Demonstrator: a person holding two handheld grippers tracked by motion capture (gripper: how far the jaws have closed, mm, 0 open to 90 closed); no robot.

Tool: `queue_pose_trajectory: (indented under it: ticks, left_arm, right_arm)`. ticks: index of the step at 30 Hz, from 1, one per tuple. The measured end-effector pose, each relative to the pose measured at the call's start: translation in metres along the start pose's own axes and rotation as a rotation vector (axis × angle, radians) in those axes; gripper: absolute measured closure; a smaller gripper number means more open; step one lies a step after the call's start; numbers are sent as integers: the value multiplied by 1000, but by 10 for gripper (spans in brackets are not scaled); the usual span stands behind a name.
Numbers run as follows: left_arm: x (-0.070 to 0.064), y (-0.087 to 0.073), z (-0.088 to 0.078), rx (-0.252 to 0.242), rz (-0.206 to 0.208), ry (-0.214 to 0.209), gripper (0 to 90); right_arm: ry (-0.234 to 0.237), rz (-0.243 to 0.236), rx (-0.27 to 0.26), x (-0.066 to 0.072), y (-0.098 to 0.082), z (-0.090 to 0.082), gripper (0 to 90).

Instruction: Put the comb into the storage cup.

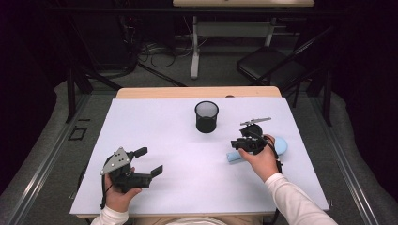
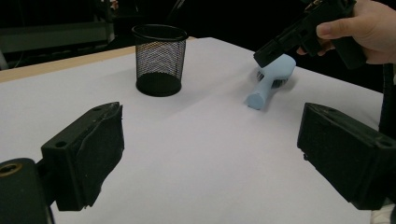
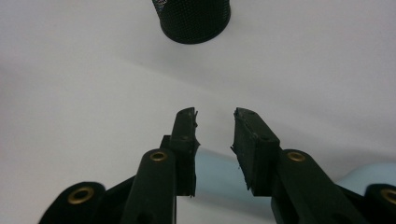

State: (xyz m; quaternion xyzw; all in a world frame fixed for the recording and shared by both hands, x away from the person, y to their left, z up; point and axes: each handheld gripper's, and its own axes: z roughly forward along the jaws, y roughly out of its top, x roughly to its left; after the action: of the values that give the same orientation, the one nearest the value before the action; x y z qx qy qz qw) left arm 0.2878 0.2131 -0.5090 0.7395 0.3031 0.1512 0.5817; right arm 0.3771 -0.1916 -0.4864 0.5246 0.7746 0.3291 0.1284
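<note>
Light-blue hairbrush lies flat on the white sheet that covers the table, toward the right side, with its handle end pointing left and its head to the right. In the left gripper view it rests bristles-down, well to the right of the black mesh cup.

The right gripper hangs just above the brush's handle, held by the right hand in a white sleeve. From its own camera, the right gripper shows its jaws only partly spread, a narrow gap between them; the pale blue handle passes below that gap and the pads do not press on it.

The left gripper sits at the near left of the sheet in the left hand, its jaws spread wide with nothing between them.

The mesh cup stands upright near the far middle of the sheet, apart from the brush.
</note>
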Motion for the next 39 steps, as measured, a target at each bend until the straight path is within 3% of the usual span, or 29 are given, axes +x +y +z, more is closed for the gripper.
queue_pose_trajectory:
  ticks: [19,39]
  left_arm:
    - [1,0,-1,-1,-1,0,78]
    - [1,0,0,3,-2,2,78]
  right_arm:
    - [-48,-35,96,2,10,29,898]
    - [-78,-26,180,-2,5,56,900]
